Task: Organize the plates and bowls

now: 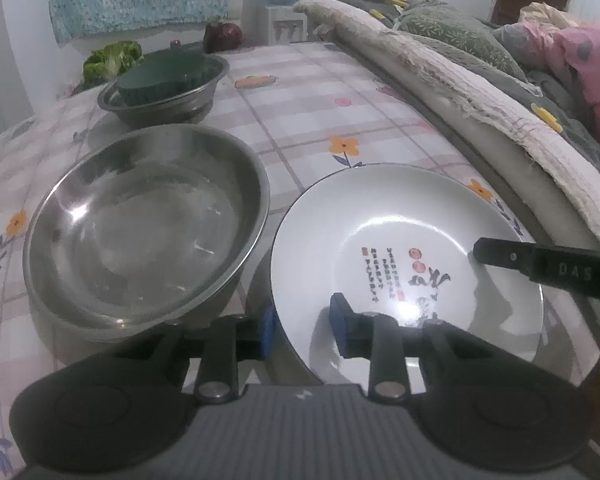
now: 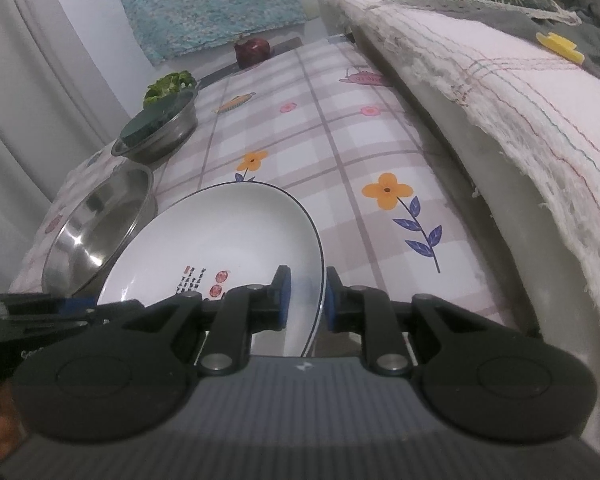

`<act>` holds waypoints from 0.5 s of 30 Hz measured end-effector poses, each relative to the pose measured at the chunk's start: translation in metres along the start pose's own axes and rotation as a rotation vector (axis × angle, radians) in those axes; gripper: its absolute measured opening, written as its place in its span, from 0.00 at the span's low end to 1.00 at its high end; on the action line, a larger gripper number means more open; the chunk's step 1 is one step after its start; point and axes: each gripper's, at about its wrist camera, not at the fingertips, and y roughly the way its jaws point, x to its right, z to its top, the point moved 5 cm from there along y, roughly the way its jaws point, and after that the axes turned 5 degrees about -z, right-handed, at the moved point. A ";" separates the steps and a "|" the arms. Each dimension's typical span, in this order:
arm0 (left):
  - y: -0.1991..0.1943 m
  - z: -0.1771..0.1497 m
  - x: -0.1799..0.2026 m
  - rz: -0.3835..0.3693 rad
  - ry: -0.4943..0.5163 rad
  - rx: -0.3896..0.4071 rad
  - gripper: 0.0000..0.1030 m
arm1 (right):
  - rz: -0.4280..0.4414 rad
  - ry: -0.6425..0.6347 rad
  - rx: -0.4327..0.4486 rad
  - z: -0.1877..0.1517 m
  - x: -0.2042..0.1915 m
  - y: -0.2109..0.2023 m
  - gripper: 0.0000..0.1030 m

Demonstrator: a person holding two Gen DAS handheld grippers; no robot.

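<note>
A white plate (image 1: 380, 216) with red and black print lies on the checked tablecloth (image 1: 320, 100), its left side a little off the cloth. My left gripper (image 1: 304, 332) is open, with the plate's near-left rim between its blue pads and a gap showing. In the right wrist view my right gripper (image 2: 306, 300) is shut on the plate's (image 2: 228, 232) near-right rim, one pad inside and one outside. One black finger (image 1: 500, 256) of the right gripper reaches over the plate from the right. An empty steel bowl (image 1: 140, 232) stands just left of the plate.
Farther back on the left, a second steel bowl (image 1: 164, 84) holds a dark green dish. Leafy greens (image 1: 112, 58) and a dark red vegetable (image 1: 222, 36) lie at the table's far end. A frayed cloth-covered couch edge (image 1: 460, 92) borders the table's right side.
</note>
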 end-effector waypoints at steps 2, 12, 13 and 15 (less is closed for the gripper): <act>0.000 0.000 0.001 0.008 0.001 0.006 0.30 | -0.008 -0.011 0.004 -0.001 -0.002 0.000 0.18; -0.005 0.000 -0.003 0.024 -0.017 -0.007 0.28 | -0.015 -0.042 0.011 0.004 -0.010 0.000 0.18; -0.006 -0.001 -0.003 0.025 -0.018 -0.007 0.28 | -0.016 -0.045 0.012 0.005 -0.010 0.002 0.18; -0.008 -0.001 -0.003 0.024 -0.023 -0.009 0.28 | -0.017 -0.049 0.012 0.006 -0.011 0.003 0.18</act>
